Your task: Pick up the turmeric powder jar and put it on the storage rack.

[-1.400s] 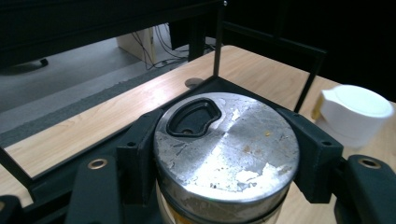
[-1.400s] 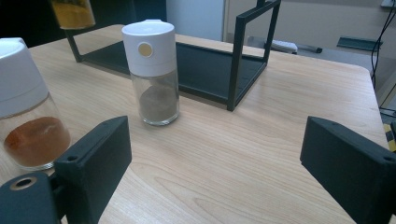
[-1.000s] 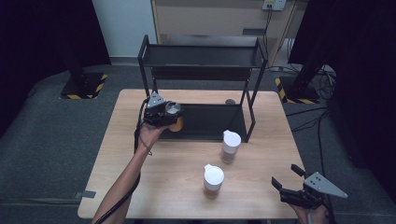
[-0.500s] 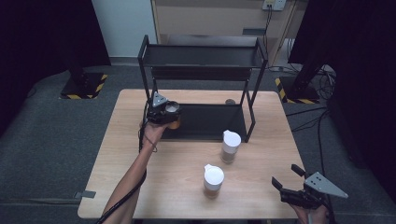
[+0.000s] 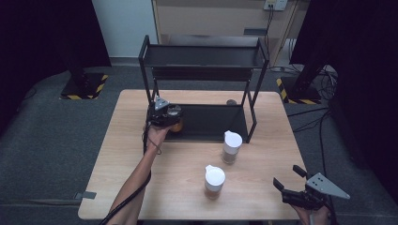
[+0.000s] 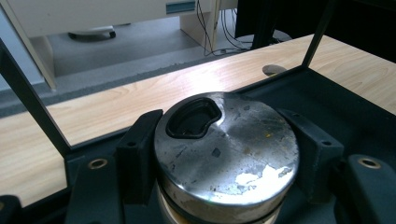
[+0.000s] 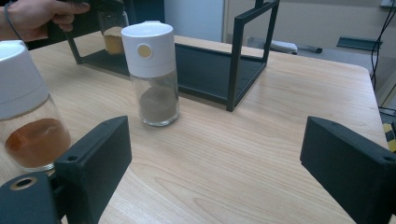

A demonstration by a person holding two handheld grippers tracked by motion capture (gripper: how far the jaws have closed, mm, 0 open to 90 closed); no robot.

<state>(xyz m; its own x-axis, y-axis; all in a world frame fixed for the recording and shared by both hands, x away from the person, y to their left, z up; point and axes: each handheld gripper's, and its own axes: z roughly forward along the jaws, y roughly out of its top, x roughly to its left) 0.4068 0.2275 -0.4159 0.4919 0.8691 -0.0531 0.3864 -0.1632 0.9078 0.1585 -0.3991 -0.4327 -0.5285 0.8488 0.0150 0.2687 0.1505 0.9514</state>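
Scratched steel is the plainest thing to see: the jar [image 6: 224, 154] has a round metal lid, dulled and flecked, with a kidney-shaped pouring hole near its far edge, and below it a glass body with a tan powder that the right gripper view shows behind the person's hand [image 7: 39, 16]. In the left gripper view the lid hides nearly all of the jar's body, so I cannot make out whether its base rests on the rack's [image 5: 211, 129] black bottom tray or hangs just above it. From the high view the jar is mostly covered by the left gripper [image 5: 164, 115], and only an amber edge peeks out at the tray's left end. That gripper has its two black jaws pressed against the jar's sides just under the lid, holding it upright. The right gripper [image 5: 293, 180] sits at the table's [image 5: 117, 154] near right corner, its jaws spread wide with nothing between them; its holder's hand is cut off by the frame's bottom edge. Two white-capped shakers stand on the bare wood in front of the rack: one [image 5: 231, 146] near the rack's right front post with a dark powder, one [image 5: 214, 181] nearer the person with an orange powder.
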